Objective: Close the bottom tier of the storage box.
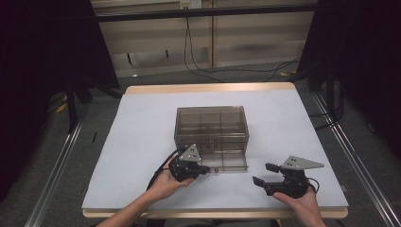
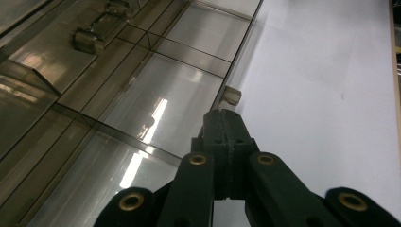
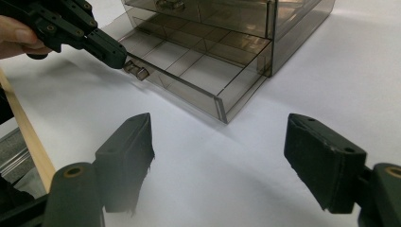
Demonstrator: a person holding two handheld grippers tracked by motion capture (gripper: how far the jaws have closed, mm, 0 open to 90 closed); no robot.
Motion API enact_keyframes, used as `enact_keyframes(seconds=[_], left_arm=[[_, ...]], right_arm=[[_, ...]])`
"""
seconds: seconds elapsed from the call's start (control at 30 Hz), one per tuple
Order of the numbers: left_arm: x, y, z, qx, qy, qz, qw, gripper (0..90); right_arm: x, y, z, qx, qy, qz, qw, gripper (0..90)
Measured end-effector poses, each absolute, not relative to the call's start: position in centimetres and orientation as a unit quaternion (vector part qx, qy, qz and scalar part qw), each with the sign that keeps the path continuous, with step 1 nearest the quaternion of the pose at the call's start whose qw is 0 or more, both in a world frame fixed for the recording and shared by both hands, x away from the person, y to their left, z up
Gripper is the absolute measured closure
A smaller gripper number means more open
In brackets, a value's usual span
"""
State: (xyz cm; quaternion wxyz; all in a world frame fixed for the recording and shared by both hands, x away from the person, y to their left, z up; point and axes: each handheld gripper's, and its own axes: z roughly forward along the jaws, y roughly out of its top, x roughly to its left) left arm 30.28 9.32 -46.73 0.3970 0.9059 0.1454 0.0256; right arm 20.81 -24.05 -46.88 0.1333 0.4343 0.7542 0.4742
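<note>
The smoky transparent plastic drawer box [image 1: 211,128] stands mid-table, its bottom drawer [image 1: 226,162] pulled out; the left gripper [image 1: 204,169] is pressed together, seemingly beside the small handle [image 2: 231,95]; the right gripper [image 1: 265,174] rests spread, well apart.

High view looks down from the near side; both tongs views, low and close, share the drawer [image 3: 189,80]

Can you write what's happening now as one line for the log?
left gripper: shut on drawer handle | drawer: pulled out | right gripper: open, apart
</note>
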Motion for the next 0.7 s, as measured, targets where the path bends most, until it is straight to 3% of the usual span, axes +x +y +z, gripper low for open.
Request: enact_keyframes(seconds=[0.7], left_arm=[[31.22,9.43,-46.94,0.902,0.159,0.031,0.400,90.0]], right_arm=[[20.87,-24.02,-46.89,0.437,0.754,0.472,0.131,24.6]])
